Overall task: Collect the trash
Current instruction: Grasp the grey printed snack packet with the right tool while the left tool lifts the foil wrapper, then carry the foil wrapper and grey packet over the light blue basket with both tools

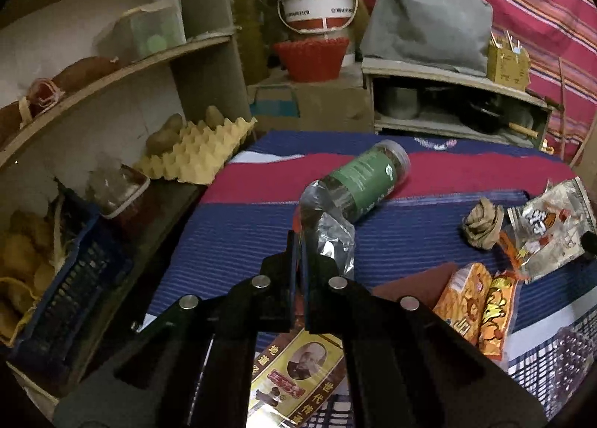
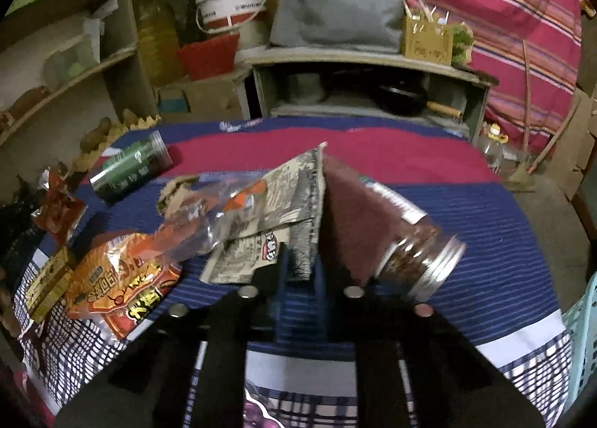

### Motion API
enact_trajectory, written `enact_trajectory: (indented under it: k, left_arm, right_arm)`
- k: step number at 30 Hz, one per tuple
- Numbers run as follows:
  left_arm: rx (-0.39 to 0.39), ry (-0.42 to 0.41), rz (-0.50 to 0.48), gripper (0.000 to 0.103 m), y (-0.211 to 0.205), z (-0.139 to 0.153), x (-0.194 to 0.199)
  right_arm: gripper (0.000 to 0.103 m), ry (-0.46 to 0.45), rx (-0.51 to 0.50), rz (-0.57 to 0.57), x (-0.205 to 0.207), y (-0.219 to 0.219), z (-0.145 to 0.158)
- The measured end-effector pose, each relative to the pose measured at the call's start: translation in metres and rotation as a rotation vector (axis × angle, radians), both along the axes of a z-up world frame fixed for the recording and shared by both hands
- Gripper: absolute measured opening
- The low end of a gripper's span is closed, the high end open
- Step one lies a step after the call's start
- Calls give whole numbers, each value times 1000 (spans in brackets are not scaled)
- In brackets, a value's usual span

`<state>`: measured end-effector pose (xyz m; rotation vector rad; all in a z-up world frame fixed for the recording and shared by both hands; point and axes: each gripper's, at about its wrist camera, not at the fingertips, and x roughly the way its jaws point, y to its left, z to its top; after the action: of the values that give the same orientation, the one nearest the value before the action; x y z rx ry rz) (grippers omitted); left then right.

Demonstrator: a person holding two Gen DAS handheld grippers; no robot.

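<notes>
Silver wrapper (image 1: 333,238) in left tongs (image 1: 298,241)

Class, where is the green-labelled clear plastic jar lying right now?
The green-labelled clear plastic jar lies on its side on the striped red-and-blue cloth: centre in the left wrist view beyond the left gripper, far left in the right wrist view.

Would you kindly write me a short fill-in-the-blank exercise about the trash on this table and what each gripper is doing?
1. The left gripper is shut on a crinkled ____ wrapper.
2. The bottle lying on its side has a ____ label.
3. The right gripper is closing around a ____ snack bag.
4. The crumpled paper ball rests on the ____ stripe of the cloth.

Missing words: silver; green; grey; blue
</notes>
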<state>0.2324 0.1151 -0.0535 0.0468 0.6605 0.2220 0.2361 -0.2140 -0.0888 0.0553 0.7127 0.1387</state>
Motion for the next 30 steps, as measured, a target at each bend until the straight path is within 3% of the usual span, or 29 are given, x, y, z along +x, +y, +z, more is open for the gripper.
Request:
enact_trajectory:
  k: [8,15,21,30]
  left_arm:
    - [-91,-101,-39,1,-7,38,-26]
    - [-65,-163,-143,1,-50,57,-48]
    - [-29,-160,-258,1,-99,55,-60]
    - [-90,-95,-403,1,-157,45,-62]
  right_arm:
    - [4,-102,-49,1,-35,-16,34]
    - [4,-183,-64,-21,-70,-36,68]
    - [4,-231,-80,-70,-99,-63,86]
    - [4,-249,-43,-174,-139,-116,100]
